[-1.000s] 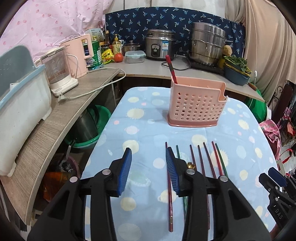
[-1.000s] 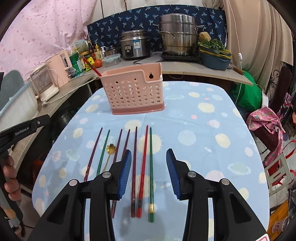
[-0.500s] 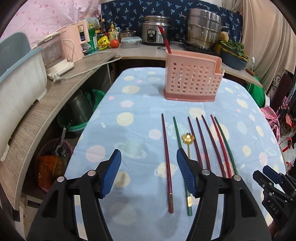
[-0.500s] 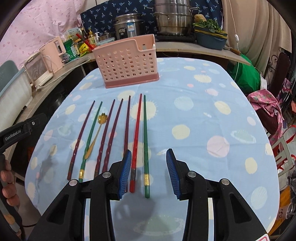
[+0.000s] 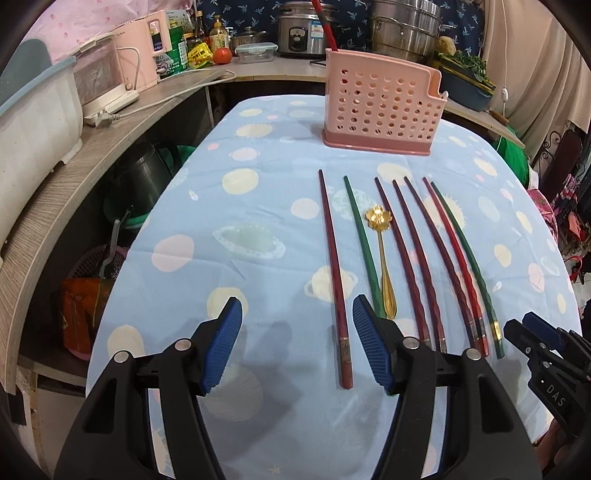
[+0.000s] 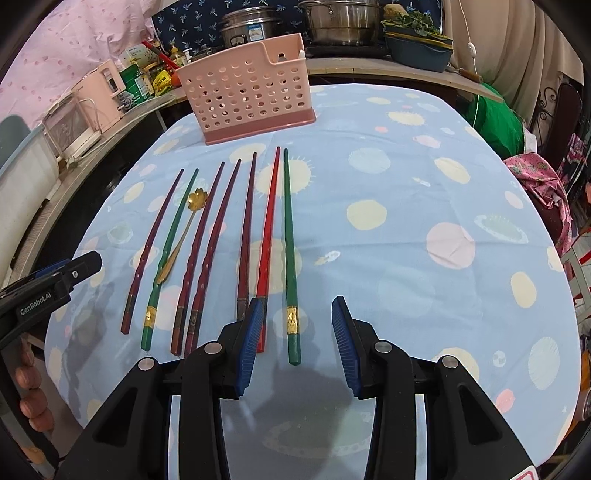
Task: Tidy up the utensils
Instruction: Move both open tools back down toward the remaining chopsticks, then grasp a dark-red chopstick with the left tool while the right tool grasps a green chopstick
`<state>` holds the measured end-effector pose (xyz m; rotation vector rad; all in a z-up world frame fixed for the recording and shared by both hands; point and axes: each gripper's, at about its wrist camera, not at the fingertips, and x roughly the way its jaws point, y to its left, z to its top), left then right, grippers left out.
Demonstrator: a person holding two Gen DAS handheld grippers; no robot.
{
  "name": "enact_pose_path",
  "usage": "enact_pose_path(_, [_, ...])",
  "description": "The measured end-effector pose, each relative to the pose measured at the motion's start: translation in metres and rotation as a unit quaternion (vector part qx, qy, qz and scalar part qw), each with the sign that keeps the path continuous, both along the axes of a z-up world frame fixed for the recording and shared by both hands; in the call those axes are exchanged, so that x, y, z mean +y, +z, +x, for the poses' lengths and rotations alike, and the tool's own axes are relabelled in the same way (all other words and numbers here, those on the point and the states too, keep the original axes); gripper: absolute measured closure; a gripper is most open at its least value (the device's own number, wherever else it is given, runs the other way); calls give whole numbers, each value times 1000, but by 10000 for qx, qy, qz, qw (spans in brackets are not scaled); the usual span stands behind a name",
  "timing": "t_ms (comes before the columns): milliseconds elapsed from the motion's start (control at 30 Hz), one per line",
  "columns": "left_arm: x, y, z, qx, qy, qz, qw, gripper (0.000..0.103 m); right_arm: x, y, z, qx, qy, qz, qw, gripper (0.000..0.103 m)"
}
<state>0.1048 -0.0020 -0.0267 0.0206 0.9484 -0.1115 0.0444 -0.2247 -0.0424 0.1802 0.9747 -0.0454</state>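
Note:
Several chopsticks, dark red, red and green, lie side by side on the blue spotted tablecloth, with a gold flower-headed spoon among them. Behind them stands a pink perforated basket with one red chopstick upright in it. My left gripper hovers open, the near end of the leftmost dark red chopstick showing between its jaws. My right gripper is open over the near end of the rightmost green chopstick. Neither touches anything.
A curved wooden counter runs along the left with a white tub, a kettle and jars. Cookers and steel pots stand behind the basket. Bins sit on the floor left of the table. A person's fingers show at the left.
Both grippers have sunk toward the table and come close to the near ends of the chopsticks. The left jaws have widened. The utensils have not moved.

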Motion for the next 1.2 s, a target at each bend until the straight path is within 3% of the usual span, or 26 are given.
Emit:
enact_pose_path(233, [-6,-12,-5,161,-90,-9,9998,44,-1,-7,1,74,-2,14,10000,68])
enact_pose_path(567, [-11,-26,-6,342,-145,-39,9993,44,0,-18,4,199,34,30,9998,85])
enact_pose_path(867, [-13,-34,-6,434,-173,-35,9989,44,2,-21,6,139,53,-90,9998,88])
enact_pose_path(1133, [-15,-42,-5,529,-215,-4,9984,59,2,-21,6,124,44,-147,9998,92])
enact_pose_path(1200, [-15,-41,-6,520,-244,-30,9983,68,2,-21,5,120,38,-149,9998,93])
